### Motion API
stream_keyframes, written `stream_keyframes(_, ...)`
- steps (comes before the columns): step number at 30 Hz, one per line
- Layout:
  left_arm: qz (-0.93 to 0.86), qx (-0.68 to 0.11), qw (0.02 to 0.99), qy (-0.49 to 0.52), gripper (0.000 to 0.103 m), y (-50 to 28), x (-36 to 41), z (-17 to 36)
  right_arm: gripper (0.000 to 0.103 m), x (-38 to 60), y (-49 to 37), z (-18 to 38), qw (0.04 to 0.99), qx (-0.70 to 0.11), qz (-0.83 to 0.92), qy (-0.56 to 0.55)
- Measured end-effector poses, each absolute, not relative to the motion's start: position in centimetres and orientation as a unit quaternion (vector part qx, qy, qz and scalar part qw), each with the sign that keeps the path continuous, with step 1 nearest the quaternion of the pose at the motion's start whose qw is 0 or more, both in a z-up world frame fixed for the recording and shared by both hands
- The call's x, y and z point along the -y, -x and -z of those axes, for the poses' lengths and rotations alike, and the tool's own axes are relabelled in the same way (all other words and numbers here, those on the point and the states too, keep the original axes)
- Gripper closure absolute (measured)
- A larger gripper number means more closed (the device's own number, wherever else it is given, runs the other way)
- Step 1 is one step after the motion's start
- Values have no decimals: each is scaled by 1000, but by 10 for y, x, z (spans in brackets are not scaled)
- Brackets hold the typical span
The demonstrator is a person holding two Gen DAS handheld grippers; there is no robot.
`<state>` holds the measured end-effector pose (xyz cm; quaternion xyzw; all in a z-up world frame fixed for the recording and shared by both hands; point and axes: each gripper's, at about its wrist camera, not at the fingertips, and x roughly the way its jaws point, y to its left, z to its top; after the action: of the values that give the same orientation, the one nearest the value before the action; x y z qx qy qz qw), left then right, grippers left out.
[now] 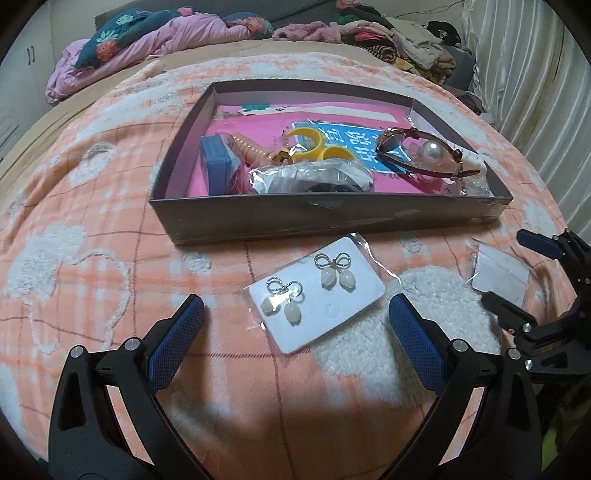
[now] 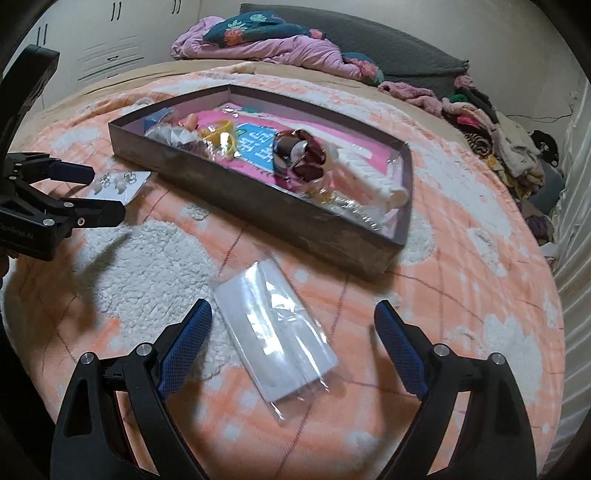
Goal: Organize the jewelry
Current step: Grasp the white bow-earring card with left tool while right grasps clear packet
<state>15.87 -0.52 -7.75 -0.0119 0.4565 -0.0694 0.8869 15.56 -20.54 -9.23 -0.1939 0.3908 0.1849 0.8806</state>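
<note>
A white earring card (image 1: 317, 291) in clear plastic, with two bow-and-pearl earrings, lies on the orange blanket in front of the grey box (image 1: 332, 218). My left gripper (image 1: 295, 314) is open, its fingers on either side of the card's near end, empty. A second white card in a clear bag (image 2: 277, 332) lies face down between the open fingers of my right gripper (image 2: 293, 317), also empty. The box (image 2: 258, 199) holds a yellow bangle (image 1: 314, 142), a blue case (image 1: 218, 162), a pearl piece (image 1: 432, 149) and other jewelry. Each gripper shows in the other's view, the left (image 2: 107, 192) and the right (image 1: 506, 273).
The orange and white blanket (image 1: 92, 240) covers the bed. Crumpled pink bedding (image 1: 155, 40) and a pile of clothes (image 1: 406, 33) lie at the far side. A curtain (image 1: 535, 92) hangs at the right. White cabinets (image 2: 110, 40) stand behind the bed.
</note>
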Motion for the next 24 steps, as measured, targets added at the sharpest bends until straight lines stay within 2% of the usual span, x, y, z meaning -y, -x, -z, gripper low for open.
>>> stream_keyframes(2, 69, -457, 887, 11, 10, -161, 5, 80, 33, 205, -158, 96, 875, -403, -200, 181)
stream_keyframes(4, 69, -457, 887, 11, 10, -164, 6, 81, 42, 207, -156, 96, 874, -403, -212, 166)
stream_keyframes(5, 69, -456, 887, 10, 10, -164, 7, 81, 51, 205, -154, 96, 874, -402, -217, 166)
stream_keyframes(12, 69, -446, 892, 5, 10, -168, 11, 83, 57, 199, -133, 91, 865, -398, -263, 153)
stream_keyframes(13, 73, -445, 893, 3, 12, -168, 12, 82, 59, 196, -130, 90, 864, -399, -269, 150)
stream_keyframes(14, 74, -443, 893, -2, 21, -167, 13, 82, 60, 196, -127, 88, 862, -400, -278, 143)
stream_keyframes(15, 74, -440, 895, -8, 26, -165, 15, 80, 61, 194, -125, 87, 860, -400, -285, 140)
stream_keyframes(24, 108, -426, 898, -22, 37, -150, 26, 72, 61, 188, -108, 71, 860, -390, -305, 128)
